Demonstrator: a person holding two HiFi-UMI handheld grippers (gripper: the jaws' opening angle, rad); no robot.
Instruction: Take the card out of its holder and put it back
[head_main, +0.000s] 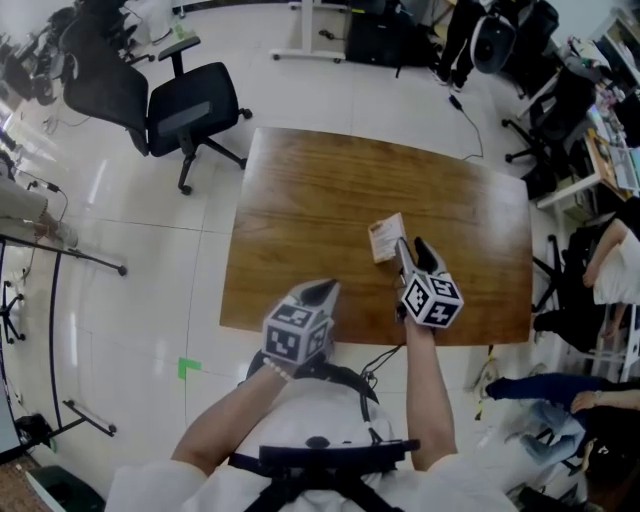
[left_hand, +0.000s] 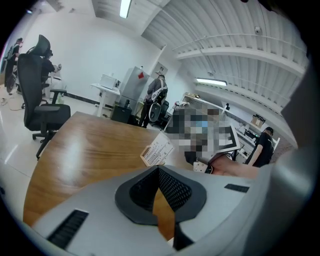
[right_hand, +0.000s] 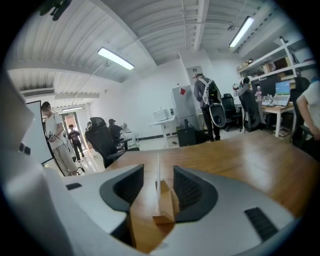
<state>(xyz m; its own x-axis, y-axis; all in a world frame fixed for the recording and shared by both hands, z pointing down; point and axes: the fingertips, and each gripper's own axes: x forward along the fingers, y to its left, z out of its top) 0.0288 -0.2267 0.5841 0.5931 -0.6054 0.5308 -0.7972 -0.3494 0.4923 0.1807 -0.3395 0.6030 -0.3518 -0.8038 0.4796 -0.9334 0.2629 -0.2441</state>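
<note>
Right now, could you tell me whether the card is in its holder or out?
In: the card stands upright in the wooden holder, between the parted jaws of the right claw.

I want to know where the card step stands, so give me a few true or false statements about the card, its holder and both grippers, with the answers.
1. The card stands upright in its small wooden holder. True.
2. The right gripper has its jaws clamped on the card. False: the jaws stand apart on either side of the card, and neither pad touches it.
3. The left gripper is holding the card. False: its jaws are together with nothing between them, and the card stands further off on the table.
4. The holder sits on a wooden table. True.
</note>
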